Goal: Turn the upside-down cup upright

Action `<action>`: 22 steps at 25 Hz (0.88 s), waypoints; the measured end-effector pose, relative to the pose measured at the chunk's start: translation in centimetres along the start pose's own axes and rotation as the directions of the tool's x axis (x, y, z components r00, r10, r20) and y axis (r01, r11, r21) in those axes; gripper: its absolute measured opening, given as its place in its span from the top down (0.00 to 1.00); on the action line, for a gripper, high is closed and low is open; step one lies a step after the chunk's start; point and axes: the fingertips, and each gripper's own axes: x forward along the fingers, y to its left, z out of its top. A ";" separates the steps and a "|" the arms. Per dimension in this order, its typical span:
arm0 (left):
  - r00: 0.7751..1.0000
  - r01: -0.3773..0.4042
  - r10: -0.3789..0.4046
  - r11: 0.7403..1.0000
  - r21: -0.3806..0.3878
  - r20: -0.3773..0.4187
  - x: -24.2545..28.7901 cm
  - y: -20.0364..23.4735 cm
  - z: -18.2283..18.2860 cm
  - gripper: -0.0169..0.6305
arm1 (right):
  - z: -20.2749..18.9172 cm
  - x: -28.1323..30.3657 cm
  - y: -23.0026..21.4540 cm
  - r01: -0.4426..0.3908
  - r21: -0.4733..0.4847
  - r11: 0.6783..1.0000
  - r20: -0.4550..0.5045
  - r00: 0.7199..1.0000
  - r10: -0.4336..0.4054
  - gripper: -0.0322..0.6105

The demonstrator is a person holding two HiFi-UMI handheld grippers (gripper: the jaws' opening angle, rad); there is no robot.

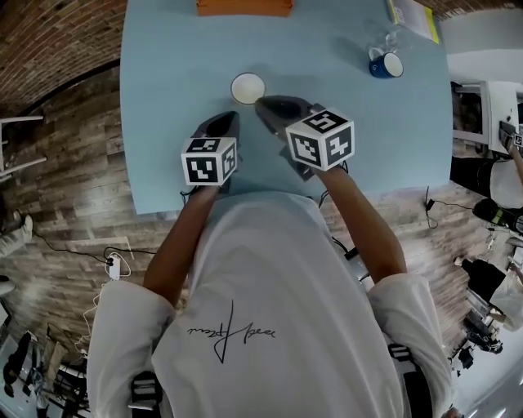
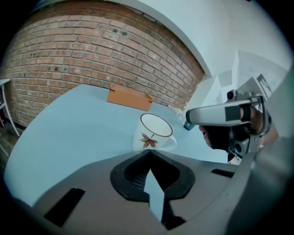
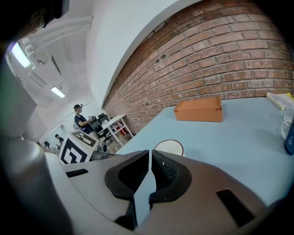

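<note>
Your white shirt (image 1: 270,310) fills the bottom of the head view, with both your arms reaching out over the blue table (image 1: 163,98). The left gripper (image 1: 231,117) and the right gripper (image 1: 260,103) point at the cup (image 1: 248,87). The cup stands on the table just past the two tips, with its open mouth up. An orange box (image 1: 243,6) lies at the far edge. A blue mug (image 1: 386,65) sits well off to the right.

In the left gripper view, the left gripper (image 2: 149,151) has its jaws closed tip to tip, with nothing in them. The cup (image 2: 154,134) stands right in front of them. It is white with a brown rim and a leaf on its side. The right gripper (image 2: 190,117) hangs near the cup on the right, not touching it. The box (image 2: 129,97) lies behind.

In the right gripper view, the right gripper (image 3: 150,152) has its jaws almost together, with only a thin slit between them and nothing inside. The top of the cup (image 3: 169,148) peeks over them. The box (image 3: 198,109) lies farther back by the brick wall (image 3: 220,55).
</note>
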 end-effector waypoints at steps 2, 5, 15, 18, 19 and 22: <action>1.000 0.010 -0.010 1.000 -0.012 0.014 -0.4 -0.4 0.4 0.96 | 0.2 -0.7 0.0 -0.002 -0.004 1.000 0.013 1.000 0.002 0.90; 0.999 0.029 -0.028 0.999 -0.023 0.041 -1.1 -1.1 1.2 0.96 | 0.4 -2.0 -0.2 -0.002 -0.006 1.000 0.033 0.999 0.002 0.91; 0.991 0.061 -0.066 0.997 0.047 0.119 -4.0 -3.7 3.7 0.96 | 0.6 -6.2 0.9 0.013 -0.039 0.999 0.099 0.995 -0.009 0.92; 0.986 0.072 -0.082 0.995 0.069 0.143 -5.0 -4.6 4.4 0.96 | 0.6 -7.1 1.4 0.014 -0.040 0.999 0.119 0.993 -0.009 0.92; 0.985 0.076 -0.086 0.995 0.072 0.151 -5.4 -4.9 4.6 0.96 | 0.5 -7.3 1.7 0.009 -0.039 0.999 0.124 0.992 -0.004 0.92; 0.982 0.086 -0.096 0.994 0.070 0.165 -6.5 -5.5 4.6 0.96 | -0.1 -8.0 2.8 -0.008 -0.030 1.000 0.137 0.991 0.012 0.92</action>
